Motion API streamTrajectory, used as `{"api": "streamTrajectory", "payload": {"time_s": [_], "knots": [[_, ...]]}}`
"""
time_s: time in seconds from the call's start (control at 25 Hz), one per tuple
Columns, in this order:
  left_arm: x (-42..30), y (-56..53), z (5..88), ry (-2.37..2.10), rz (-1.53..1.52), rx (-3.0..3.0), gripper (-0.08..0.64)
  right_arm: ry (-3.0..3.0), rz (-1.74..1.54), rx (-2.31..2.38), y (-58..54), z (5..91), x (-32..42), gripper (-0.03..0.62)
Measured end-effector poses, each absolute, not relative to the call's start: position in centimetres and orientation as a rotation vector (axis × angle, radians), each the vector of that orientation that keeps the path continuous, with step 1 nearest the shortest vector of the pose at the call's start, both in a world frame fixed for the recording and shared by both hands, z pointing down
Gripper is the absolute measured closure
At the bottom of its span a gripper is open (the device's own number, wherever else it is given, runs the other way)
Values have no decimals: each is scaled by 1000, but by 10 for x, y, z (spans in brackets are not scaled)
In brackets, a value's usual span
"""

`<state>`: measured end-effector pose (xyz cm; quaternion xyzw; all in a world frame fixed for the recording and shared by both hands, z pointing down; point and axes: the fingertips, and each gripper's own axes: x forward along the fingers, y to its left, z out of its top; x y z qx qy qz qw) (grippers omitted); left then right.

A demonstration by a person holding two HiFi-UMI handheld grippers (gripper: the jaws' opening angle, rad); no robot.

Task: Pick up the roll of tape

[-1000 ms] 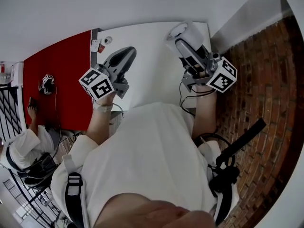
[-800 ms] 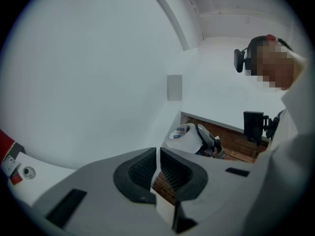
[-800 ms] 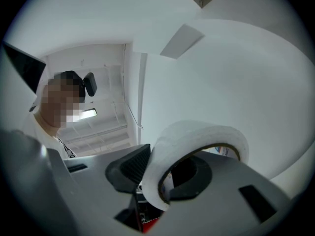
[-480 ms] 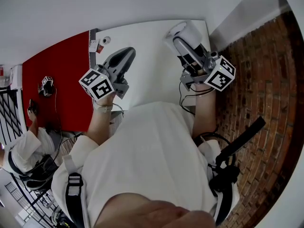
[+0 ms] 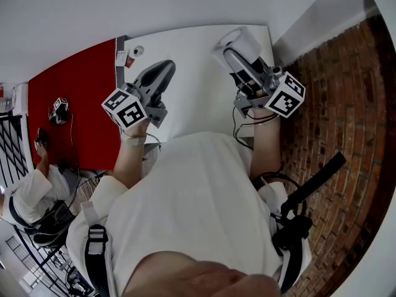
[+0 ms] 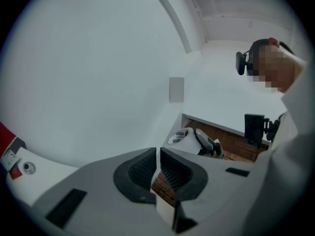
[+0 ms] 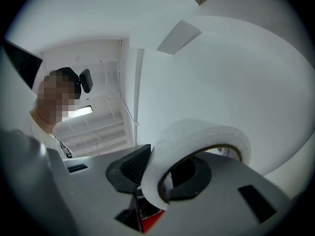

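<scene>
The right gripper (image 5: 234,53) is grasping the white roll of tape (image 5: 240,41) by its wall, with one jaw sitting inside the ring, at one o'clock over the white table (image 5: 195,73). The left gripper (image 5: 162,70) is hovering at eleven o'clock, its jaws pressing together on nothing.

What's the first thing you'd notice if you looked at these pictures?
A fat white roll of tape sits clamped in the right gripper, one jaw through its hole, near the far right corner of the white table. The left gripper is shut and empty over the table's left side. A bright red surface lies left of the table, brick floor right.
</scene>
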<state>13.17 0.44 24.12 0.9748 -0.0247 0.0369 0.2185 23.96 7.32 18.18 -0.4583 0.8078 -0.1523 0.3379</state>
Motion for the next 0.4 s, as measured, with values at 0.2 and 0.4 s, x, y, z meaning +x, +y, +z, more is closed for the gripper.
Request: {"api": "streamTrajectory", "payload": {"time_s": [0.2, 0.4], "knots": [[129, 2, 244, -68, 88, 2706, 549, 2106, -399, -1192, 73, 183, 239, 472], [130, 3, 241, -85, 112, 2697, 549, 2099, -405, -1190, 71, 184, 240, 472]]}}
